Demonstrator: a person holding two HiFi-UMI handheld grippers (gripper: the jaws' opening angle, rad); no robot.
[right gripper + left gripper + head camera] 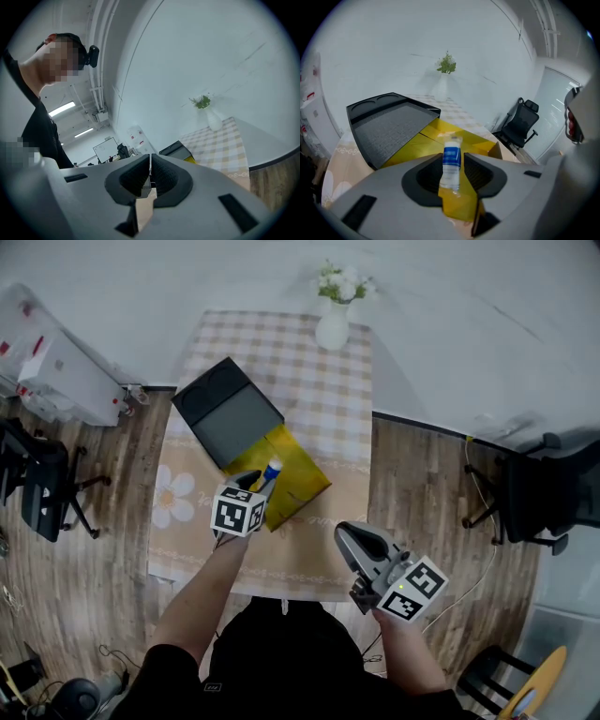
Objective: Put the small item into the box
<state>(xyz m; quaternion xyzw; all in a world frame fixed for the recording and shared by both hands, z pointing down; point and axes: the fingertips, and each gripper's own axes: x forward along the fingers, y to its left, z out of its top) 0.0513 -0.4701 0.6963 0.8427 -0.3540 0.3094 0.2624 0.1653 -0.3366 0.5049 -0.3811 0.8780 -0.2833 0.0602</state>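
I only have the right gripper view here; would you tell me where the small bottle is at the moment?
Observer: The small bottle stands between the pads of the left gripper, over the yellow box.
Operator: Thank you. Is the left gripper clamped on it?
Observer: No. Its jaws stand wide apart, and the pads do not seem to press on the bottle.
Operator: And is the box ready to take it?
Observer: It looks so. The black lid is folded back with its grey inside facing up, and the yellow inside of the box is bare under the bottle.
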